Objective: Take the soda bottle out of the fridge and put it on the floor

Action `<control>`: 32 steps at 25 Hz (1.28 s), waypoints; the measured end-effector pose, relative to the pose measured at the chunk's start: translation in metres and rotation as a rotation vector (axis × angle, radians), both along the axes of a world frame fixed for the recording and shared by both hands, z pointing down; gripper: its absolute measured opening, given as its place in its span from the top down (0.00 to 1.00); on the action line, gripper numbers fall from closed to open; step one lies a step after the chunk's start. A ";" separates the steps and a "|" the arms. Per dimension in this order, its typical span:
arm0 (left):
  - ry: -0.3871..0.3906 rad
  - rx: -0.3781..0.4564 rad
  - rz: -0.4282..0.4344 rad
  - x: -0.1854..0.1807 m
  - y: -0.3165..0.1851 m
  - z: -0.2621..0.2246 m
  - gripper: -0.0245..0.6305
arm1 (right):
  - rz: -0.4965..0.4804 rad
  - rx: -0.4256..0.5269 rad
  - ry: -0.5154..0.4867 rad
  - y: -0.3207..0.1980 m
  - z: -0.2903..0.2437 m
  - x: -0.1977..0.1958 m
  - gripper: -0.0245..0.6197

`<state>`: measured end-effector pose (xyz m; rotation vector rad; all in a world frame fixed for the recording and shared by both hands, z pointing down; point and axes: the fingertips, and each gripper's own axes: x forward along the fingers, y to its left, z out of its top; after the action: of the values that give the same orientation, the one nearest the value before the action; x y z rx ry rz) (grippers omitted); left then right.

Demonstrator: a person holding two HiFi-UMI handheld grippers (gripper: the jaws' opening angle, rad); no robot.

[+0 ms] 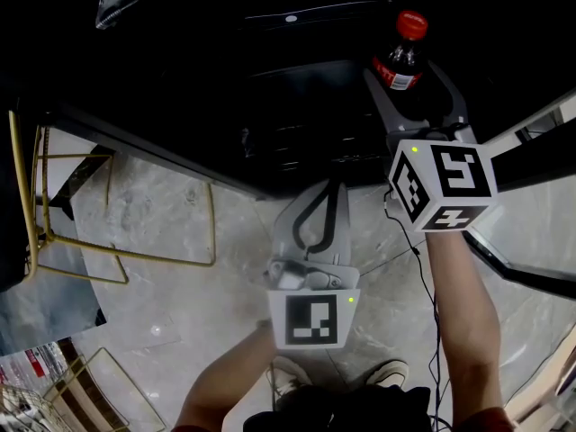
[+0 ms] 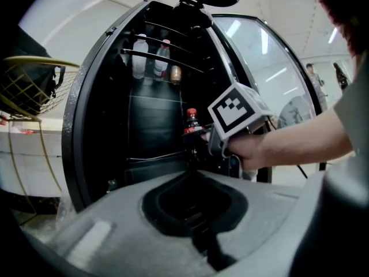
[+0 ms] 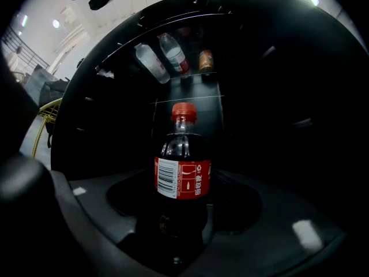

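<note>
The soda bottle (image 1: pixel 405 61), dark cola with a red cap and red label, stands upright inside the dark fridge (image 1: pixel 297 106). My right gripper (image 1: pixel 410 77) reaches into the fridge with one jaw on each side of the bottle. In the right gripper view the bottle (image 3: pixel 181 178) fills the gap between the jaws and both pads lie against its lower body. My left gripper (image 1: pixel 331 187) hangs lower, in front of the fridge, shut with nothing in it. The left gripper view shows the bottle (image 2: pixel 191 123) beyond the right gripper's marker cube (image 2: pixel 237 109).
On the top fridge shelf stand water bottles (image 3: pixel 167 53) and a can (image 3: pixel 206 60). The glass fridge door (image 2: pixel 271 56) stands open at the right. A gold wire chair (image 1: pixel 117 250) sits on the marble floor (image 1: pixel 180 304) to the left. The person's shoes (image 1: pixel 387 372) are below.
</note>
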<state>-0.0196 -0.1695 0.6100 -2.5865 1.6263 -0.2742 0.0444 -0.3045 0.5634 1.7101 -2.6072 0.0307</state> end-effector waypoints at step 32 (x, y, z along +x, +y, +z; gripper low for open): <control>0.013 0.019 -0.057 -0.018 0.036 0.001 0.96 | -0.071 0.069 -0.034 0.122 -0.011 0.009 0.50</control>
<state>-0.0373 -0.1338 0.6109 -2.5369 1.7007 -0.2446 0.0536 -0.1827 0.5529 1.6503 -2.7223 -0.0312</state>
